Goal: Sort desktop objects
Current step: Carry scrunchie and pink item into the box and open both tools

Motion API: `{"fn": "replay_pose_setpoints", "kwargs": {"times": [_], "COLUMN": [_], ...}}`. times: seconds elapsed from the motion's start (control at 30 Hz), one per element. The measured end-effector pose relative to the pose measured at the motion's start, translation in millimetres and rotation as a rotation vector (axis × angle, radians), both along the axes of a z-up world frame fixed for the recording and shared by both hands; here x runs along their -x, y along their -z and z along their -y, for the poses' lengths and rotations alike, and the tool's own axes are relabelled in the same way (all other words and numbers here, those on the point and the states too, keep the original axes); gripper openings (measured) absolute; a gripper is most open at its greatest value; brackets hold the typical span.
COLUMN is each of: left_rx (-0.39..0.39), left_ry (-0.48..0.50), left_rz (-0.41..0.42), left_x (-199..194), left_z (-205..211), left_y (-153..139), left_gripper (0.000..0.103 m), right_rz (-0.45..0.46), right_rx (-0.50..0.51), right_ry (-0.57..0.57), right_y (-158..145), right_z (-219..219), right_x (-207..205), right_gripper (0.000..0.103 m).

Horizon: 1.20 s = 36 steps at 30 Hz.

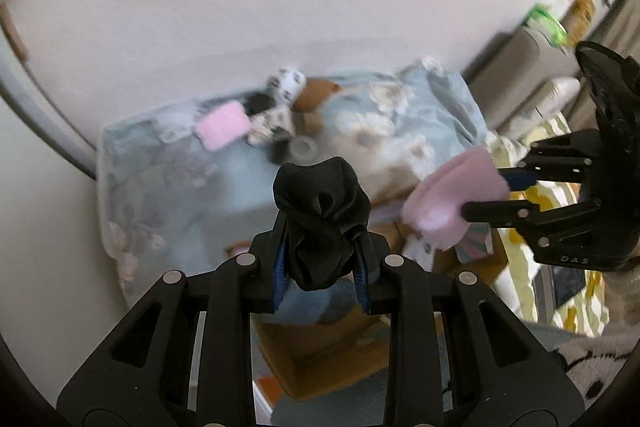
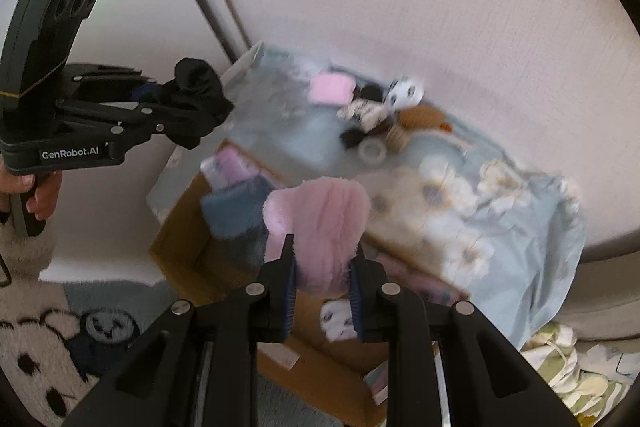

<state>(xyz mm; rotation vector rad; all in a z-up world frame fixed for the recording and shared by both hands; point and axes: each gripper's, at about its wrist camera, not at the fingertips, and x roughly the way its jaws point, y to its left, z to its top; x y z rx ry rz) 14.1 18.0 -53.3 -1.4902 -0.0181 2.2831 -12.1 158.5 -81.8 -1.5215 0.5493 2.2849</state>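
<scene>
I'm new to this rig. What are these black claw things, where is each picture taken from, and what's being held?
These are hand-held grippers, one in each of a person's hands, each with a fisheye camera looking along its fingers. The left gripper is shut on a black cloth bundle. The right gripper is shut on a pink fluffy cloth. Below, a table with a floral blue cloth carries a small blurred pile, including a tape roll. A cardboard box sits beside it.

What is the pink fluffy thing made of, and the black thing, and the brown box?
Pink thing: looks like plush fleece fabric, matte with fuzzy pile at its edges. Black thing: seems thin, smooth cloth, crumpled into soft folds with a slight sheen. Brown box: probably cardboard, flat matte tan with stiff walls. Blur leaves all three uncertain.
</scene>
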Motion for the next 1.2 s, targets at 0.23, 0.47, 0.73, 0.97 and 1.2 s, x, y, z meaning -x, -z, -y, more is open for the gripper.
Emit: {"fn": "replay_pose_setpoints", "kwargs": {"times": [0.23,0.47,0.73,0.97,1.2], "left_rx": [0.0,0.056,0.095,0.122,0.14], "left_ry": [0.028,0.053,0.055,0.072,0.08], "left_rz": [0.081,0.111,0.132,0.138,0.108], "left_x": [-17,-29,-33,-33,-36], "left_z": [-11,-22,-29,-35,-44], "left_y": [27,50,71,77,73], "left_gripper": [0.024,0.024,0.024,0.025,0.103], "right_rz": [-0.003,0.036,0.066,0.103,0.131], "right_rx": [0.039,0.064,0.091,0.1,0.155], "right_ry": [0.05,0.054,0.076,0.07,0.102], "right_y": [16,33,49,55,64], "right_z": [12,22,21,22,18], "right_x": [-19,-29,-35,-33,-38], "right_gripper": [0.021,0.021,0.021,0.025,0.094]}}
